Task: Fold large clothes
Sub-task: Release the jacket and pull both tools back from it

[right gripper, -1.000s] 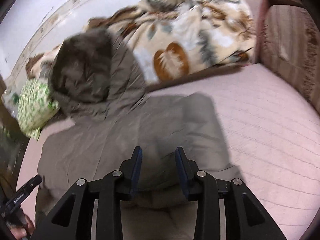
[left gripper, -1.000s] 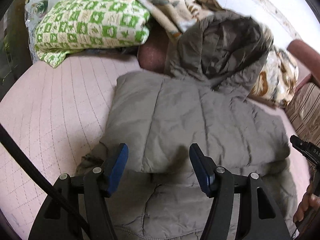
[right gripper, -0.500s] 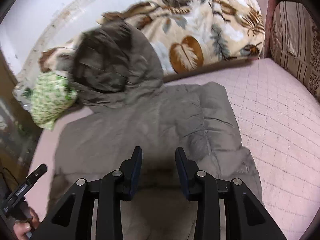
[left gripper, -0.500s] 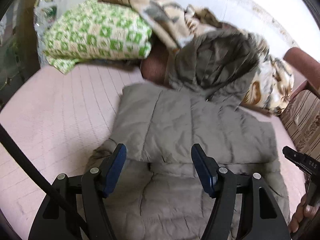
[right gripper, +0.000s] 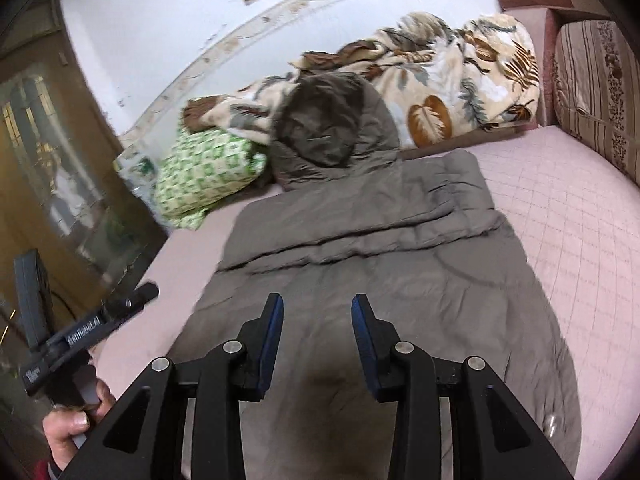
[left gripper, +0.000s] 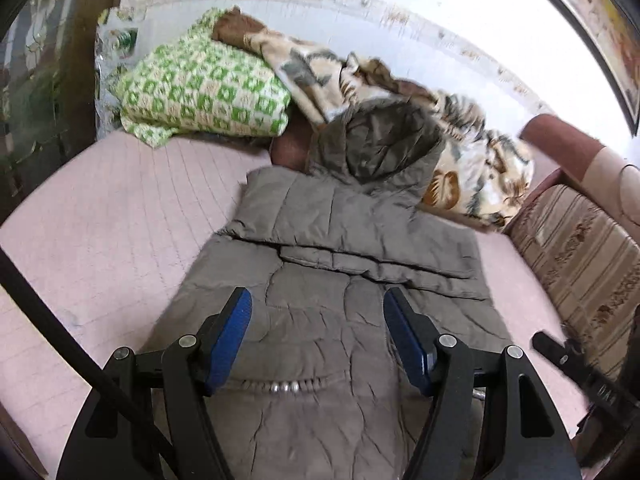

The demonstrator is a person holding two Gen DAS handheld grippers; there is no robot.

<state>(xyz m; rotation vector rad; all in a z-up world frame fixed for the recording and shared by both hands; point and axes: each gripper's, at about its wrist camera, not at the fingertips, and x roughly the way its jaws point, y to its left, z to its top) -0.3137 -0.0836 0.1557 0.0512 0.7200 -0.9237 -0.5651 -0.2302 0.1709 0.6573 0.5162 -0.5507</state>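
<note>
Jacket (left gripper: 332, 300) lay flat on the bed (left gripper: 100, 220), spreading beneath and ahead of both grippers; left gripper (left gripper: 318, 336) hung spread wide, right gripper (right gripper: 317, 336) parted less, neither pinching anything

A grey-brown quilted hooded jacket (left gripper: 352, 240) lies flat on the pink quilted bed (left gripper: 112, 216), its hood (left gripper: 380, 144) against a leaf-patterned cream blanket (left gripper: 472, 160). Above the jacket's hem, the left gripper (left gripper: 318, 336) hovers with blue-padded fingers (left gripper: 232, 332) spread wide, grasping nothing.
</note>
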